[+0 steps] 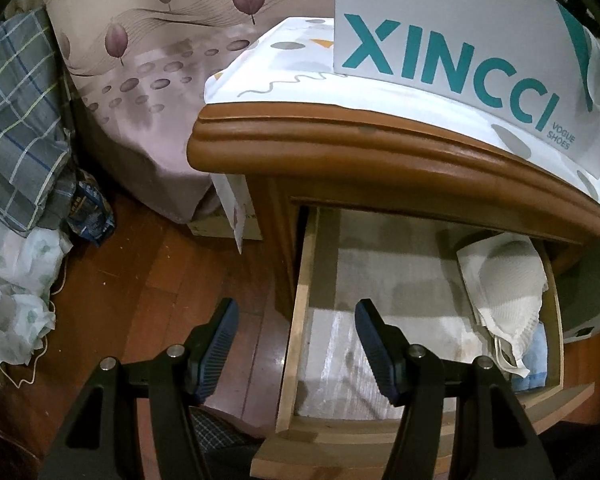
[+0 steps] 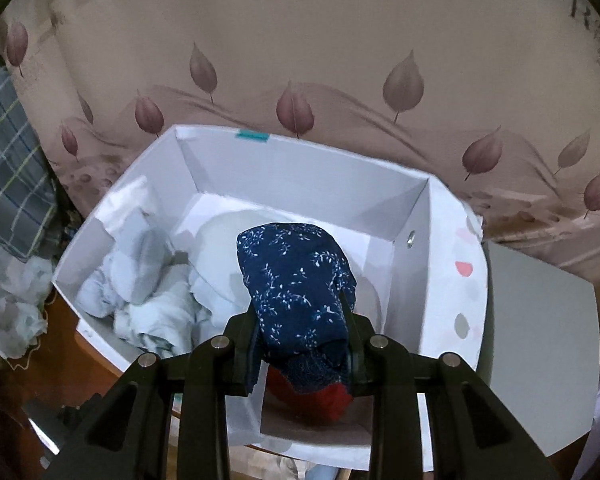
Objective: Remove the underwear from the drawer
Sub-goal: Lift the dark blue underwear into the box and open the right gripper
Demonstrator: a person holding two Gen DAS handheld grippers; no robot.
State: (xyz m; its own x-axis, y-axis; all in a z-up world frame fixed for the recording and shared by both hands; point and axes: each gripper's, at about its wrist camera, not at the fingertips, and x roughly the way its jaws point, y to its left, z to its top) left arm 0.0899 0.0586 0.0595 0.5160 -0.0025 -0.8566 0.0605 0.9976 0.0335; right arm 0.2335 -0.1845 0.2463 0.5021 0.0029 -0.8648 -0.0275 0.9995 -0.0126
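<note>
Right wrist view, centre of the frame: the right gripper (image 2: pixel 300 344) is clenched on a navy floral underwear (image 2: pixel 296 280) piece, held above the open white shoebox (image 2: pixel 412 280), where pale crumpled garments (image 2: pixel 140 300) lie at the left. Left wrist view shows the left gripper (image 1: pixel 296 344) released, fingers wide apart at the bottom, over the left edge of the open wooden drawer (image 1: pixel 300 320). A white bra (image 1: pixel 504 292) lies at the drawer's right side, below the nightstand (image 1: pixel 380 152) top.
</note>
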